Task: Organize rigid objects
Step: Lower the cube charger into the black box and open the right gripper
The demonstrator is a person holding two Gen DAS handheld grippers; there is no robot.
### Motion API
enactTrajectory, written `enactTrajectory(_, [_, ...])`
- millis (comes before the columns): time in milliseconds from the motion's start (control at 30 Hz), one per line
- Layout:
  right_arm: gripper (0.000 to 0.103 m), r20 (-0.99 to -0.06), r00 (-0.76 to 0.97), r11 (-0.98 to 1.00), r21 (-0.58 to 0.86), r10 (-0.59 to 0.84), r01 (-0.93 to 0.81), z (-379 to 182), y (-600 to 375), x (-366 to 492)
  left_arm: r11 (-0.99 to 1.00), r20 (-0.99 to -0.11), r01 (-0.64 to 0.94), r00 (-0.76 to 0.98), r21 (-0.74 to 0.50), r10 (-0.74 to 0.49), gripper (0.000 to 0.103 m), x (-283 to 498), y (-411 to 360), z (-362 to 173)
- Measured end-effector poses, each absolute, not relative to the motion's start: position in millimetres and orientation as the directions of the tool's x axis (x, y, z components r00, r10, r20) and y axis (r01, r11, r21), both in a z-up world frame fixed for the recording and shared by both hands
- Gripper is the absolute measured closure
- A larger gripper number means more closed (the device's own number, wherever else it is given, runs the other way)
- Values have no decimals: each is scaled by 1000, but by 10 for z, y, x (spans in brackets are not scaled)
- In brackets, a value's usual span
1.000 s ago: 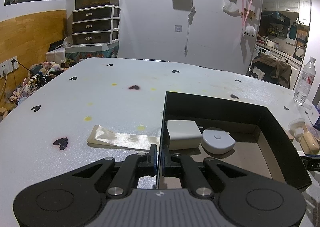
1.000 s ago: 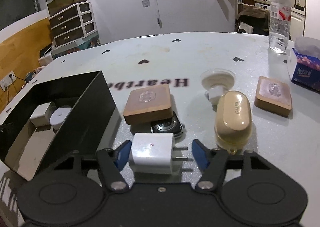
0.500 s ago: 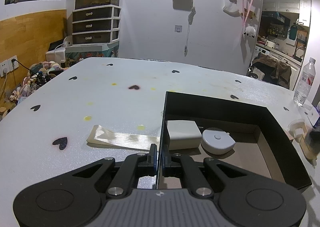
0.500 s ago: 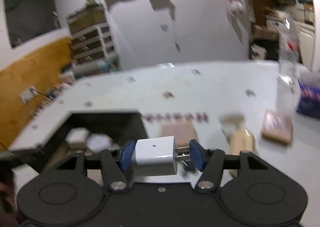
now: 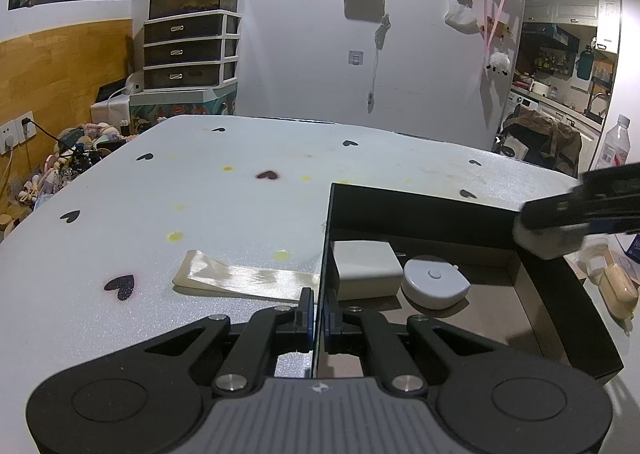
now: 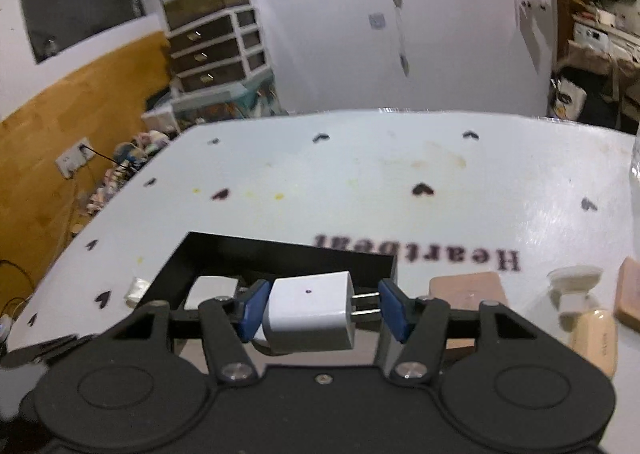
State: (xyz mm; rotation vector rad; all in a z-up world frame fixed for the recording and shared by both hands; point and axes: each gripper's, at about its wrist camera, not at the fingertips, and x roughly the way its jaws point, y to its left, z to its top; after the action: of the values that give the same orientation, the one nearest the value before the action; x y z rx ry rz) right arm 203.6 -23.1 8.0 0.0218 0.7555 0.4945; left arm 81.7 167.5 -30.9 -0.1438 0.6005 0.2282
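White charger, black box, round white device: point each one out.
white charger (image 6: 310,310), right wrist view, top face of its body.
black box (image 5: 420,204), left wrist view, far wall.
round white device (image 5: 435,283), left wrist view, top face.

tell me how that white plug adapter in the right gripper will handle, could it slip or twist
The white plug adapter looks like a stiff, smooth plastic block, so probably light but a bit slippery. The right gripper seems to press its body on one side and its two thin prongs on the other, so it might pivot if bumped.
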Motion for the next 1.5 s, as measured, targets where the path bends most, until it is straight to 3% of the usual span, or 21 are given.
enactTrajectory(500, [41, -704, 637, 930, 96, 316, -355, -99, 92, 2135, 965, -573, -251, 803, -74, 165, 99, 828, 1671, -308])
enactTrajectory(933, [40, -689, 642, 920, 94, 337, -381, 4, 27, 2057, 965, -572, -251, 803, -74, 165, 98, 828, 1672, -305])
enactTrajectory(1167, [56, -721, 611, 903, 45, 325, -428, -23, 104, 2067, 965, -573, -250, 803, -75, 164, 98, 828, 1672, -304])
enactTrajectory(1500, [68, -779, 548, 900, 48, 306, -433, -225, 246, 2173, 965, -573, -249, 804, -78, 161, 98, 829, 1671, -305])
